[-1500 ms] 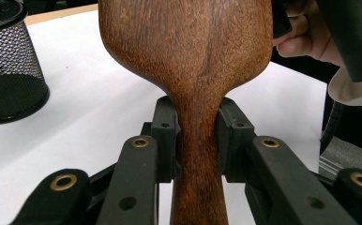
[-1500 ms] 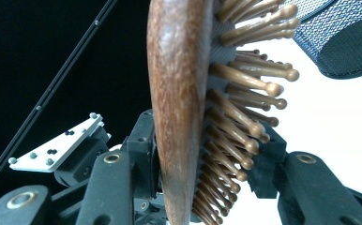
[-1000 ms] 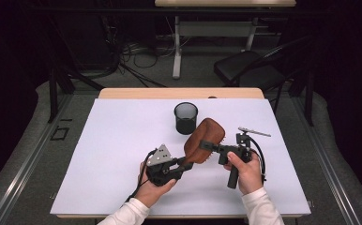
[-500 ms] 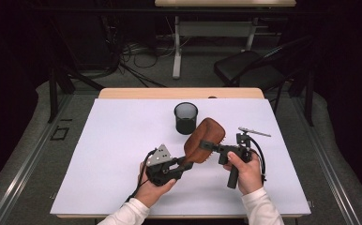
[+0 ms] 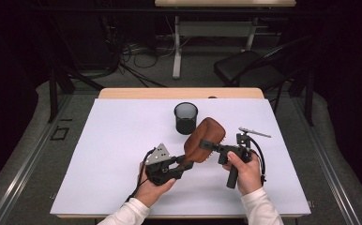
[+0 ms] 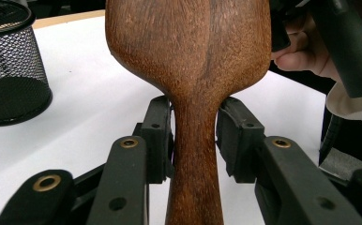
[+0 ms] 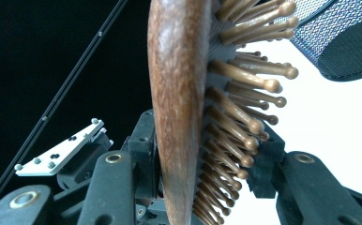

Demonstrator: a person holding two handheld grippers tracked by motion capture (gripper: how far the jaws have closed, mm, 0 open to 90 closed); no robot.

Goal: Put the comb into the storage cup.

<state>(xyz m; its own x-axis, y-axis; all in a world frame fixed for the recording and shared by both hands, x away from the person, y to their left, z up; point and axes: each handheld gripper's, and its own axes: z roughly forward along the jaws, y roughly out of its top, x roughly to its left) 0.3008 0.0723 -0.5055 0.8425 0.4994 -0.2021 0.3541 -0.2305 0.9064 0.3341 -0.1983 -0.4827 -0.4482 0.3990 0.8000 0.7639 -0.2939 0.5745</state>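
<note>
The brown wooden paddle hairbrush with wooden pins is held above the white table mat, spanning the 2 grippers. The right gripper is clamped across the brush head, 1 pad on the smooth back, the other among the pins. The left gripper straddles the narrow handle; its jaws have just been opening, and a sliver of gap shows beside each pad. This suggests a handover to the right gripper. A black wire-mesh cup stands just beyond the brush.
</note>
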